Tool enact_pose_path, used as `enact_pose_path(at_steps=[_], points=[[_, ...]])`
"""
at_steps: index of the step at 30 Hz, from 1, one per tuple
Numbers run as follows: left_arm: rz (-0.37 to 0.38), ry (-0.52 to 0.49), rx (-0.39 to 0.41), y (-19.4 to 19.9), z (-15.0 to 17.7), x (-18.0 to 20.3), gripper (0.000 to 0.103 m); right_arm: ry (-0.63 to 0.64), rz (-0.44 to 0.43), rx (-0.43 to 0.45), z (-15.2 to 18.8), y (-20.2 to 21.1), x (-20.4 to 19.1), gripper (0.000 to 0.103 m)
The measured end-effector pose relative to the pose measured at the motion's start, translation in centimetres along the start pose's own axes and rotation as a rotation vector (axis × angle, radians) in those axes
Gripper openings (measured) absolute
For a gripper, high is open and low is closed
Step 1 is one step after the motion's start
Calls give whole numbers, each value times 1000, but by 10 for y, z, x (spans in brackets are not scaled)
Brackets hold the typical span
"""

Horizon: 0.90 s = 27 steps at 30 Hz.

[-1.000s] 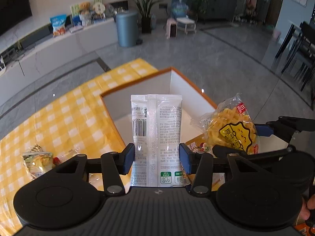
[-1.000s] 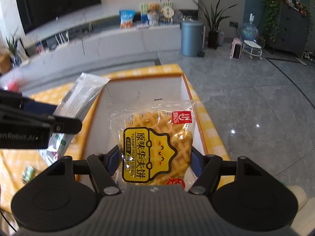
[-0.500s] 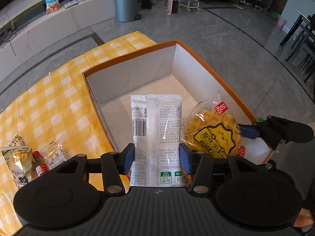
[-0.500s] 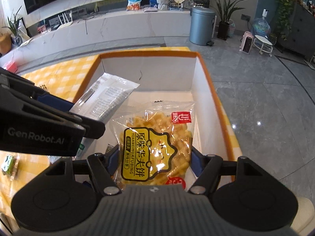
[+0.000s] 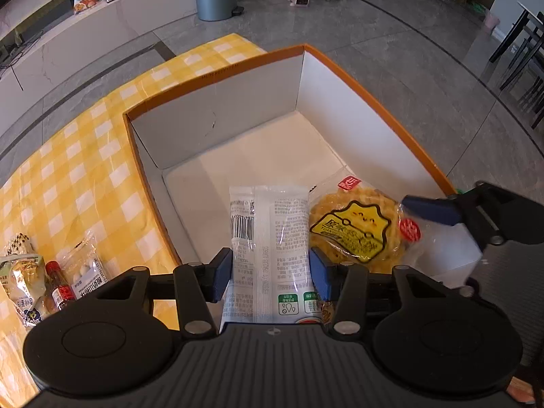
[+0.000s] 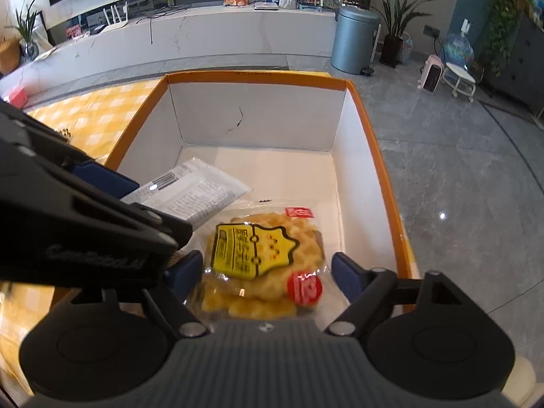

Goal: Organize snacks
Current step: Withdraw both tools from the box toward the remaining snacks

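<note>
Both packets are now low inside the box [image 5: 380, 102]. The left gripper [image 5: 271, 273] pinches the white packet [image 5: 270, 238] between its fingers. The right gripper [image 6: 265, 272] is spread wide, the waffle packet [image 6: 261, 258] lying loose between. Next, I think: left opens, both lift out.

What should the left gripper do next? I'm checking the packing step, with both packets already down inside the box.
Probably open the left gripper. Its pads are still clamped on the white packet, which is already low inside the orange-rimmed box, beside the waffle packet. The right gripper already looks open around the waffle packet, so releasing the white one would likely let it settle next to it.
</note>
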<state>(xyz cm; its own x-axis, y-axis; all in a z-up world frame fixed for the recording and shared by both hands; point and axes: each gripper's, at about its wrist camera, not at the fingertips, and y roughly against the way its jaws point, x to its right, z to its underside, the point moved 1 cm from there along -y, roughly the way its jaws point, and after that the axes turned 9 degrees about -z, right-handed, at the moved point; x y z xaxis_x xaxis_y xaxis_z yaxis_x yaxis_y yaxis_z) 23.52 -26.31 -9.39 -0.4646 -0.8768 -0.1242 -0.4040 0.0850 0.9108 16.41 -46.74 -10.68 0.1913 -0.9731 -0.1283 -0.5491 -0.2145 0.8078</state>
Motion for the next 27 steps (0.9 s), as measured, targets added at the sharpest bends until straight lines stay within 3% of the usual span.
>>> enact_pose_path(at_steps=[7,10,14,17,20,27], points=[[0,14,-34,0,1,-4,67,23,21,-10,1,8,-6,90],[24,29,-44,4,2,-9,78,44,37,-9,1,12,-11,94],[61,49,-18,18,6,-17,88,78,63,-14,1,17,-18,95],[74,64,17,33,9,-25,88,70,73,-9,0,25,-22,95],[74,82,65,50,14,-36,88,49,84,36,-1,39,-29,95],[47,119,186,88,40,-70,88,-23,57,239,3,83,-57,95]])
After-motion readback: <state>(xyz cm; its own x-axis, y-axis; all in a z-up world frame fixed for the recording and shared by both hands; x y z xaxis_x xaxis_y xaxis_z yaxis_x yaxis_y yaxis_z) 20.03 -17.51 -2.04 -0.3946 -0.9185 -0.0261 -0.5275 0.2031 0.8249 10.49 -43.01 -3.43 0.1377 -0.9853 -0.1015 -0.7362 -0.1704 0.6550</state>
